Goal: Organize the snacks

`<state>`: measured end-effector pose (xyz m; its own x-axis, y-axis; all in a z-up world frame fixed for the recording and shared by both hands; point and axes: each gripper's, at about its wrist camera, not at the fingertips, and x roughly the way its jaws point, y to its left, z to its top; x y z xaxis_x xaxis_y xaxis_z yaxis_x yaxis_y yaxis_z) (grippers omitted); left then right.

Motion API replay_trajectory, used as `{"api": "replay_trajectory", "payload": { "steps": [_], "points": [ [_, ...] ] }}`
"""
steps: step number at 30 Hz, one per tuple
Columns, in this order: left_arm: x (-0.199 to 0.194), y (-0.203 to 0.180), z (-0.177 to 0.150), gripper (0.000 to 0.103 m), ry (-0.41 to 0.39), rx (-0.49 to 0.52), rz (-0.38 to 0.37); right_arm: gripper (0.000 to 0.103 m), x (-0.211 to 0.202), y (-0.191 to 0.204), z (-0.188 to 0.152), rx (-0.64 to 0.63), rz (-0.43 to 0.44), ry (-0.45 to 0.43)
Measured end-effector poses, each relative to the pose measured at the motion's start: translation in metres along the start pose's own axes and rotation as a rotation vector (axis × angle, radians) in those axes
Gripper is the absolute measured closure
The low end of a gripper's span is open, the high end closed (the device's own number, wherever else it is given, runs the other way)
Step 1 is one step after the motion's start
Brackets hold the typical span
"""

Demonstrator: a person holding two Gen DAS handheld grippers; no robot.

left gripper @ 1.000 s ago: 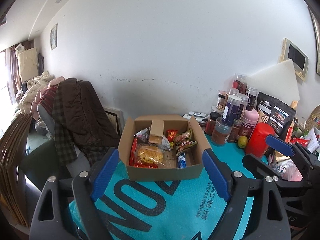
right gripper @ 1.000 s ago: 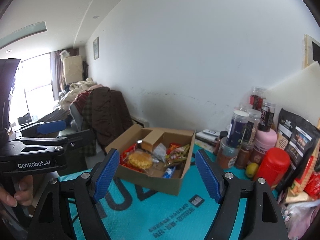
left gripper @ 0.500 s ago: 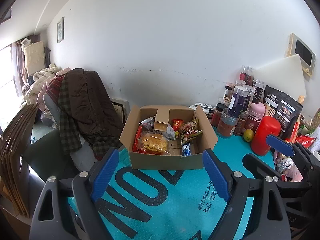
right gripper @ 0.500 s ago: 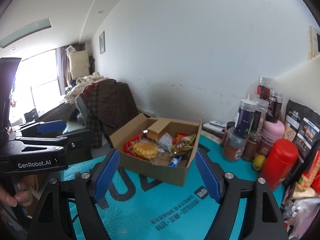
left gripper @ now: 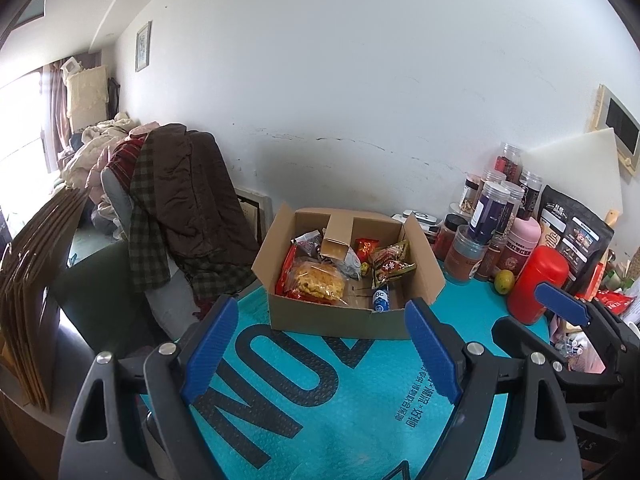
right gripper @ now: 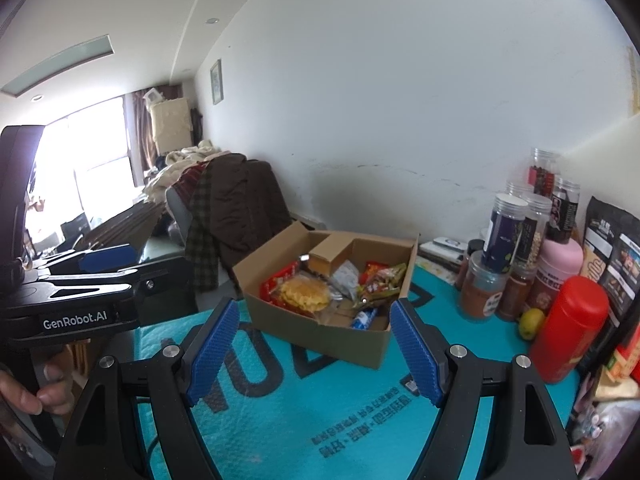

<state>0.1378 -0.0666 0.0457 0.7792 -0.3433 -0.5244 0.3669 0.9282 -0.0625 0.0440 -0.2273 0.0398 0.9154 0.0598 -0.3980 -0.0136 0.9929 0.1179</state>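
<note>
Left wrist view: my left gripper [left gripper: 322,344] has jaws spread wide, nothing btwn them, above the teal printed mat [left gripper: 320,408] on the bench. Open brown cardboard box [left gripper: 340,322] sits just ahead on the mat, w/ snacks inside: clear bag of yellow crisps [left gripper: 318,285], red-green wrapped packets [left gripper: 388,266], small blue-white tube [left gripper: 381,299]. Red plastic flask [left gripper: 536,284] to the right, near clear lidded jars [left gripper: 490,216].

Right wrist view: my right gripper [right gripper: 314,350] also wide apart, holding nothing, box [right gripper: 320,332] just beyond the tips. Left gripper's at frame left, well apart from the box.
</note>
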Motion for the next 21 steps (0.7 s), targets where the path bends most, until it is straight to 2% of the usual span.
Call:
{"api": "replay_trajectory", "payload": {
  "steps": [6,21],
  "points": [
    [-0.0010,0.0011,-0.0033,0.017,0.009,-0.007,0.017,0.024,-0.0036,0.0007,0.0003,0.000,0.027,-0.001],
    [-0.0043,0.0021,-0.0088,0.017,0.015,-0.013,0.046,0.024,-0.0025,0.0010,0.0019,0.000,0.021,0.012]
  ]
}}
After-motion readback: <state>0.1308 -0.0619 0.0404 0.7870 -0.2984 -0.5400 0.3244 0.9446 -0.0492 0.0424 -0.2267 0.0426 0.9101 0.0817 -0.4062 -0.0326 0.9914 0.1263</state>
